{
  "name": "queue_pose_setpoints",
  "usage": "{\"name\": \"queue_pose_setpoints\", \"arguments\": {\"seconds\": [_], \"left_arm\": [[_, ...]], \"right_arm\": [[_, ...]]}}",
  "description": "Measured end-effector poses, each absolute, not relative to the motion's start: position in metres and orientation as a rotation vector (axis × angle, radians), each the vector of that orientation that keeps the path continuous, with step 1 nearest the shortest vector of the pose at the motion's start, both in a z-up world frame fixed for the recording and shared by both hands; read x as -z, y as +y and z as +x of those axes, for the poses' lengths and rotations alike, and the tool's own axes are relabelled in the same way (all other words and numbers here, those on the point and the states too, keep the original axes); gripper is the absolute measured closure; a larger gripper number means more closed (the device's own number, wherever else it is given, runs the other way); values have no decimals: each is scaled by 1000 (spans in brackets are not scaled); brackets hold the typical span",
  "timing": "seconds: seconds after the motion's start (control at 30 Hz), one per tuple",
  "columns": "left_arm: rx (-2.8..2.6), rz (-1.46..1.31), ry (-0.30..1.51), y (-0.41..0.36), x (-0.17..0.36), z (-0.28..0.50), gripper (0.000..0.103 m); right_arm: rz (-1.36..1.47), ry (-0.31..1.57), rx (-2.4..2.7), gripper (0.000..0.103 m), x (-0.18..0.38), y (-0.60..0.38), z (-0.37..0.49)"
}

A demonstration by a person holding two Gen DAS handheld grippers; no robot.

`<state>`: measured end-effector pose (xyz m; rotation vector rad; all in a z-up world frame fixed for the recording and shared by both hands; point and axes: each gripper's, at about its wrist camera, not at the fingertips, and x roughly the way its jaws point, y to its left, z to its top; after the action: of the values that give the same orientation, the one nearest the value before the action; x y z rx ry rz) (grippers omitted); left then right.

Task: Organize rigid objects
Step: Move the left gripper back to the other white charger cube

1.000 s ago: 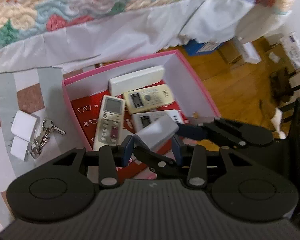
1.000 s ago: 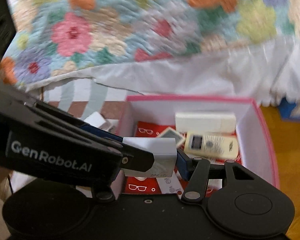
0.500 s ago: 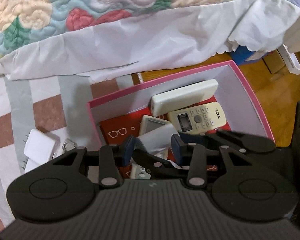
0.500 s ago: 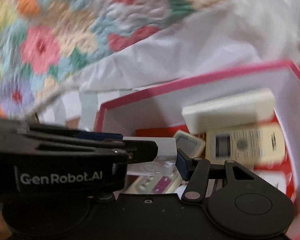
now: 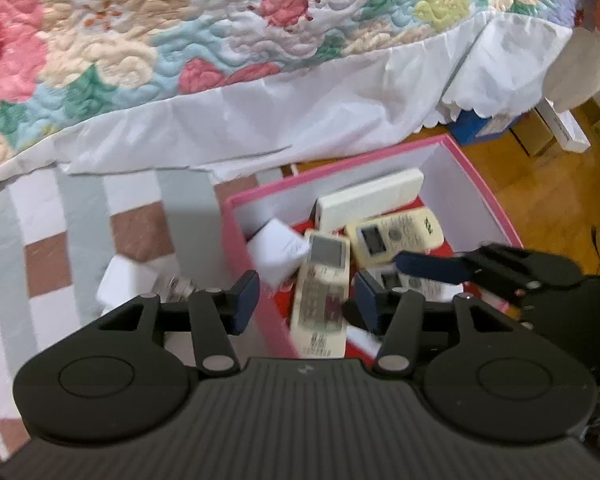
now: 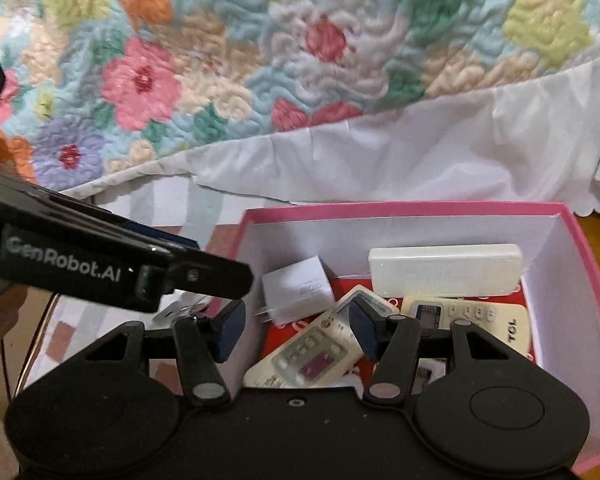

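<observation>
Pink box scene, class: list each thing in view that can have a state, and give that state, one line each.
pink box: open, no lid, holding remotes and a charger.
white charger: loose in the box, prongs showing, in neither gripper.
long remote: face up, leaning on the others.
TCL remote: face up.
white remote: lying against the back wall.
left gripper: open, just been opening, nothing held.
right gripper: open, empty.

The quilt (image 6: 260, 60) is puffy stitched cloth. The pink box (image 6: 400, 210) looks like matt cardboard, the remotes (image 5: 324, 280) smooth plastic. The floor (image 5: 540, 192) is glossy wood.
</observation>
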<state>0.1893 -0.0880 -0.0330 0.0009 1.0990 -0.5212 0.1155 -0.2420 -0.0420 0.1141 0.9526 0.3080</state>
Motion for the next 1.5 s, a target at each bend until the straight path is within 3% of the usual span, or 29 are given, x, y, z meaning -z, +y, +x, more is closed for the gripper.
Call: {"name": "queue_pose_setpoints", "arguments": {"seconds": [0.47,0.6,0.7,0.77,1.07,1.5], "left_arm": [[500,131,1023,-36,-24,104,17],[485,125,996,-15,-31,88,15],[466,82,971,9,-32,82,15],[462,70,940,25,-31,80,12],[420,-24,888,88,13,105,9],[345,-101,933,126,113,147,9]], "right_arm": [[-17,979,-320,40,-39,-206,46],[-46,974,-343,33,-48,-190,37],[-72,953,-380,17,-49,-172,33],[-88,923,-413,13,-48,-159,29],[3,786,-585,12,-10,-111,41],[-89,906,-543,13,93,-46,77]]}}
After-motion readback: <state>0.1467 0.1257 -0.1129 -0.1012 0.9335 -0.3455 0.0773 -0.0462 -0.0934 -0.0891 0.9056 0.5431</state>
